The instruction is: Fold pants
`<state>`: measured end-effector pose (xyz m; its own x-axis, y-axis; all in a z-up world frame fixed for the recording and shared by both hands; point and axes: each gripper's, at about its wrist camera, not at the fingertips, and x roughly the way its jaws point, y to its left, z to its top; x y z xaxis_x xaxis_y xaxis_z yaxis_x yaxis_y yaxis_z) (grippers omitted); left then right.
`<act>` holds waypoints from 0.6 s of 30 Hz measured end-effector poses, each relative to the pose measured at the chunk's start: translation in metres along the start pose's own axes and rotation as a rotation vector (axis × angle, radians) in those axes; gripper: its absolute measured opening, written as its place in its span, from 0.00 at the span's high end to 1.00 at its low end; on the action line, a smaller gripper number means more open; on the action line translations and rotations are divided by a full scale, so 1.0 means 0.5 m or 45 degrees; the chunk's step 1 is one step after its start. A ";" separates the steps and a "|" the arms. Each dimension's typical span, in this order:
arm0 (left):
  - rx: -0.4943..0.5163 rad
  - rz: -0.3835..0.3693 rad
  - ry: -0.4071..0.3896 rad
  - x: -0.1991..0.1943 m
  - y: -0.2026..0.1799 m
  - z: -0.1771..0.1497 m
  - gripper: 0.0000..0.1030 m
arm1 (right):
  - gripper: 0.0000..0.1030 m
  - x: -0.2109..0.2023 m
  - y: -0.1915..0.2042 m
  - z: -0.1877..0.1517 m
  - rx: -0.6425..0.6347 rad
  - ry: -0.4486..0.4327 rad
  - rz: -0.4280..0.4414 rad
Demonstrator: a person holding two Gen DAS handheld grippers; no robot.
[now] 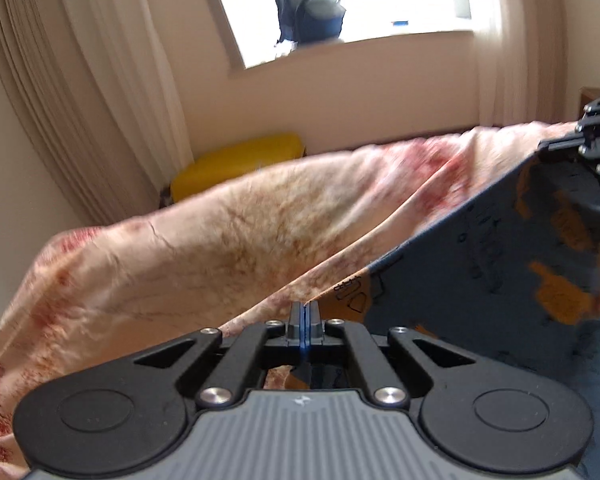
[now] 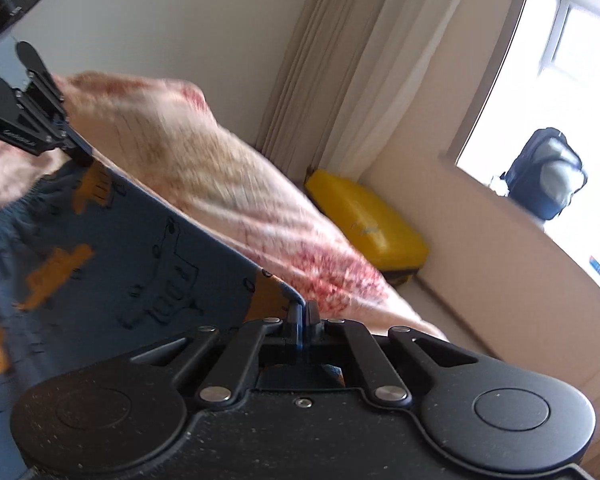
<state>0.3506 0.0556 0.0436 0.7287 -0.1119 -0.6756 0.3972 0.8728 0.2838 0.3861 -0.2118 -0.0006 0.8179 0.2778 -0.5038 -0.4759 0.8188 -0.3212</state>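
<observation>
Between our two grippers the pants are stretched, blue with orange and dark printed figures, one edge pulled into a straight line from one gripper to the other. Much of the cloth is blurred, so we cannot read what the printed figures are. Its lower part runs out of the frame in both views, and we cannot tell how far it hangs or whether it touches the bed below.

Our left gripper points down at a slant, and its fingers are clenched on a corner of the pants; a small piece of cloth shows behind them, inside the linkage. Our right gripper points down less steeply and leans to one side, so the room looks tilted in its view. Its fingers are also pressed together on the cloth edge. In the left wrist view the right gripper is cut off at the right border, and only part of its black linkage shows.

Behind the pants lies a pink and cream bedspread, also blurred. Beyond it we see a yellow suitcase, half hidden by the bedspread in the left wrist view, beige curtains, and a dark backpack on the window sill, hard to make out against the bright window
</observation>
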 end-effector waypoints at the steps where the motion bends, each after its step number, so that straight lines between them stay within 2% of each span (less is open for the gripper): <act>1: 0.010 -0.007 -0.033 -0.023 -0.007 -0.006 1.00 | 1.00 -0.029 0.012 -0.005 -0.036 -0.020 -0.008; 5: 0.070 -0.006 -0.141 -0.117 -0.043 -0.043 1.00 | 1.00 -0.152 0.049 -0.028 -0.094 -0.087 -0.011; 9: 0.182 0.006 -0.188 -0.183 -0.091 -0.087 1.00 | 1.00 -0.266 0.087 -0.059 -0.094 -0.110 0.011; 15: 0.321 -0.007 -0.162 -0.228 -0.169 -0.183 1.00 | 1.00 -0.406 0.205 -0.136 -0.189 -0.046 0.086; 18: 0.377 -0.006 -0.136 -0.231 -0.209 -0.239 1.00 | 1.00 -0.439 0.259 -0.184 -0.211 0.012 0.126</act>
<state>0.1582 0.0343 0.0106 0.7749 -0.1785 -0.6063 0.5344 0.6973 0.4777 0.1151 -0.2128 -0.0053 0.7618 0.3476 -0.5466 -0.6012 0.6936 -0.3968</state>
